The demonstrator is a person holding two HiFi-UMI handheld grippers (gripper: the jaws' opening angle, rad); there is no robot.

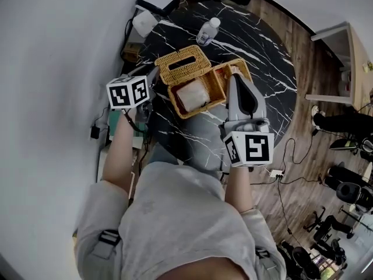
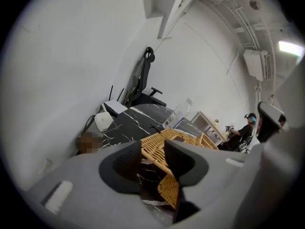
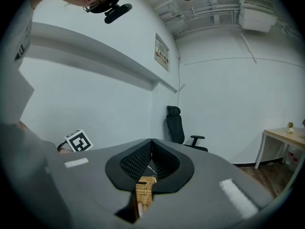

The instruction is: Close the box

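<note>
Plainly, the left claw (image 2: 153, 152) has its jaws apart, empty. The wicker box (image 2: 167, 187) sits just ahead of and below them, and its lid (image 1: 185, 63) lies open beyond. The right claw (image 3: 151, 147) has its jaws together, with wicker showing just beneath them.

My judgement of the risk is that the open jaws could snag the weave and drag the light box. The lid could also come down on the white pack (image 1: 192, 95) inside and stay ajar.

Past both claws is the black marble table (image 1: 262, 57), then a water bottle (image 1: 208, 31), then an office chair (image 3: 177, 123) by the white wall.
</note>
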